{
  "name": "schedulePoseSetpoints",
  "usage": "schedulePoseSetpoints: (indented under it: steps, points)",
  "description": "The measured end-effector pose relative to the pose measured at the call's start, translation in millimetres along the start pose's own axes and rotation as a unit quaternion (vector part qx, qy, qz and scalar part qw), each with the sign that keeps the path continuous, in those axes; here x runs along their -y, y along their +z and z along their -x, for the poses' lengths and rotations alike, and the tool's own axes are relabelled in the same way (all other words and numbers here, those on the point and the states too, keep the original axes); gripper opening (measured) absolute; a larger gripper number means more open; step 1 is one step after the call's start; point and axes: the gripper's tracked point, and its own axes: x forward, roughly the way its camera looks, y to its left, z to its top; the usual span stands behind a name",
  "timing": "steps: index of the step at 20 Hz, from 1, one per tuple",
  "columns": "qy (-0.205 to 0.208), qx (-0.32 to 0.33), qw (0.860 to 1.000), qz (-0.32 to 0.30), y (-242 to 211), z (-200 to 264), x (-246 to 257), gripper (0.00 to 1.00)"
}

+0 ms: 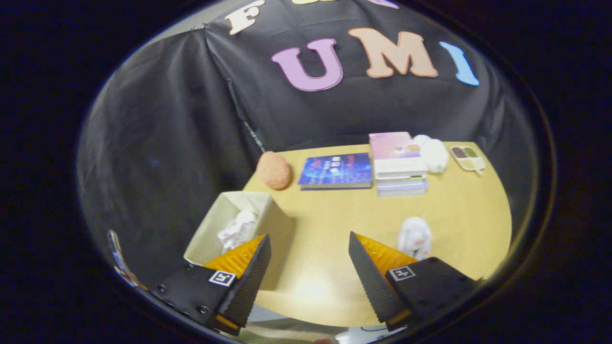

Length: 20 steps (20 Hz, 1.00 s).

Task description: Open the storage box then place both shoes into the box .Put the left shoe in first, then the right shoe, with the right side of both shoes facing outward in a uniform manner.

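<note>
An open cream fabric storage box (267, 212) stands on the wooden table (344, 215), partly behind my left finger. One small white shoe (237, 230) lies inside it. A second white shoe (415, 237) sits on the table just beyond my right finger. My gripper (308, 243) hangs above the near part of the table, open wide, with nothing between its fingers. The box lid cannot be made out.
At the far side of the table lie a blue book (337, 170), a stack of books (398, 162), a white plush object (433, 154) and a small paint tray (467, 157). An orange ball-like object (273, 170) rests at the far left corner. Black cloth walls the booth.
</note>
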Motion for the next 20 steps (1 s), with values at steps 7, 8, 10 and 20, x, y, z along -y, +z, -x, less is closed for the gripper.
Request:
schedulePoseSetpoints:
  steps: [7, 8, 10, 20]
  points:
    - [-0.111, -0.052, 0.992, 0.005, -69, 6, 120, 1.00]
    - [-0.119, -0.066, 0.991, 0.002, -80, 2, 134, 1.00]
    - [-0.139, -0.090, 0.986, 0.011, -101, -3, 160, 1.00]
    - [-0.176, -0.137, 0.973, 0.057, -137, -64, 206, 1.00]
